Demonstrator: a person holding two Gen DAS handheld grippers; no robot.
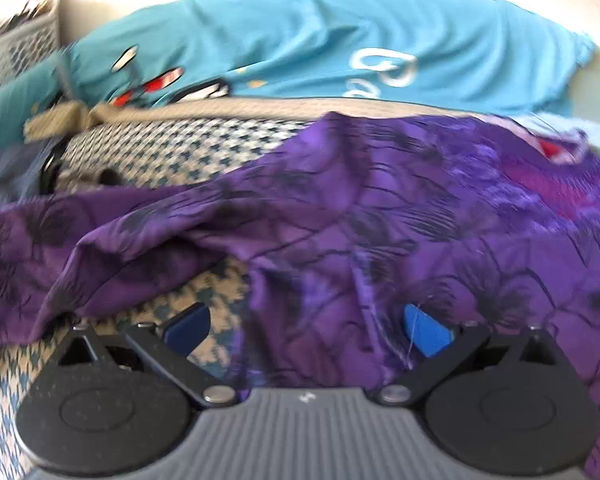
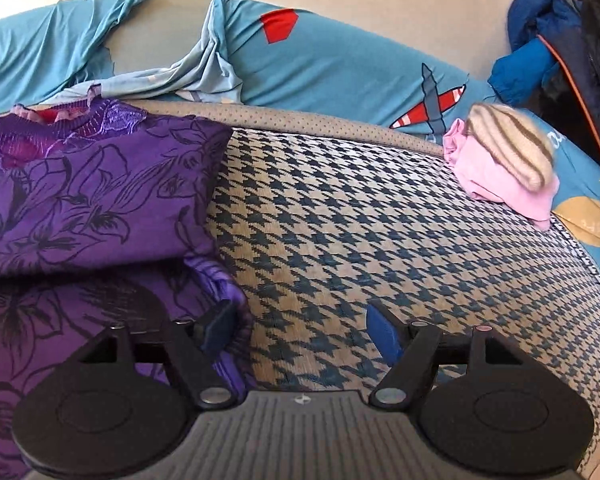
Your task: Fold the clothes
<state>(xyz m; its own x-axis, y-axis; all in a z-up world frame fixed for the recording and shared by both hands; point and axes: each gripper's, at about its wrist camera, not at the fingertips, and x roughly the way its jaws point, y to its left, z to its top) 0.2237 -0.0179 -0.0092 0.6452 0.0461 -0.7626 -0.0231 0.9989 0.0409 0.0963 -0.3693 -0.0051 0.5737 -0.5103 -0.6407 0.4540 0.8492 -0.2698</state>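
in the left wrist view, the purple floral garment (image 1: 380,220) is seen draped in loose folds across the houndstooth mat (image 1: 172,148), filling the near and right of the scene. the left gripper (image 1: 306,330) is held with its jaws spread wide; purple cloth lies between the blue pads (image 1: 424,332), but it is not pressed by them, so nothing is pinched. a blue printed sheet (image 1: 300,40) is bunched along the far edge. the picture is blurred, so the hem under the pads cannot be traced.

in the right wrist view, the same garment (image 2: 92,200) is seen at the left, partly folded, with one layer lying over another and the neckline at the far left. the right gripper (image 2: 300,330) is held spread; its left pad (image 2: 220,326) sits just at the cloth's right edge, its right pad over bare mat (image 2: 380,220), and nothing is gripped. a pink garment (image 2: 500,184) with a striped knit piece (image 2: 508,144) on top lies well apart at the far right, near dark jackets (image 2: 560,60).

the step in hand is judged to be a release and regrasp between folds. it would be done well if both free edges are taken at matching points, the layers are kept aligned, and the loose ripples on the left side are smoothed flat before the next fold is laid.
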